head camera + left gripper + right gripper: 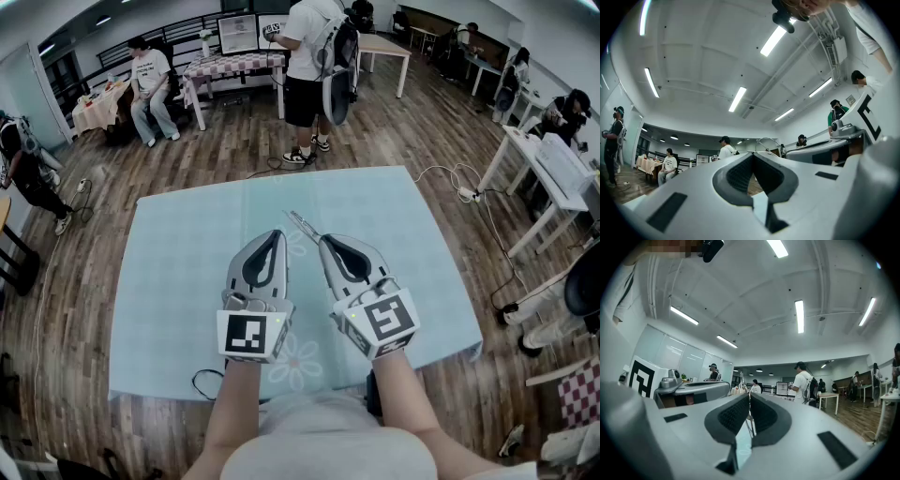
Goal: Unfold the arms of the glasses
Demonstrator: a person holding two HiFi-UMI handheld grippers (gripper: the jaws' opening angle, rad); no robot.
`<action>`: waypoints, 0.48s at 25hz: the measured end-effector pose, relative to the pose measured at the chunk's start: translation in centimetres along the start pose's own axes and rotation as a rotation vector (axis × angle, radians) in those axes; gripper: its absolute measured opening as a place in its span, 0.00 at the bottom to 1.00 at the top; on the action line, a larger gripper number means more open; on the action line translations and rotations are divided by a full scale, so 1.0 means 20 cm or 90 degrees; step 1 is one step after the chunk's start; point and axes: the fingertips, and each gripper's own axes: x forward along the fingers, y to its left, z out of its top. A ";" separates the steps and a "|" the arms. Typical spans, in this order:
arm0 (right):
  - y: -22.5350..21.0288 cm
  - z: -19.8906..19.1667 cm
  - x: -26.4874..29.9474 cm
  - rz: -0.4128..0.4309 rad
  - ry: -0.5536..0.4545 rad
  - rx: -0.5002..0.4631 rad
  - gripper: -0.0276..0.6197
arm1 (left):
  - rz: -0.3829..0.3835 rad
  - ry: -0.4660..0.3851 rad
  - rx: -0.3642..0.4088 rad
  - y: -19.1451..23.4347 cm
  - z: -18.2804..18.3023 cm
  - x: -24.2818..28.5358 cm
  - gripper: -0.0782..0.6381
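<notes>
Just right of the middle of the head view, the right gripper (323, 240) is pinched shut on the thin metal glasses (301, 223). They poke out toward the upper left, above the blue table (178, 281). Just left of it, the left gripper (276, 234) has its jaws pressed together with nothing visible between them. The grip on so slim a frame looks slight. A push from the closed left jaws could twist the glasses loose or bend a hinge.

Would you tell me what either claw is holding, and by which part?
The right claw is shut on the glasses, pinching a thin metal part, likely an arm; the left claw is shut on nothing.
</notes>
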 end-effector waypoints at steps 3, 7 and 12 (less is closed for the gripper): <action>0.01 -0.01 -0.01 0.002 0.004 -0.005 0.07 | 0.001 0.008 0.003 -0.01 -0.02 -0.01 0.12; 0.01 -0.01 -0.01 0.003 0.008 -0.009 0.07 | 0.001 0.013 -0.003 0.00 -0.03 -0.01 0.12; -0.01 -0.04 0.00 0.000 0.020 0.001 0.07 | 0.006 0.025 -0.018 0.01 -0.05 -0.01 0.12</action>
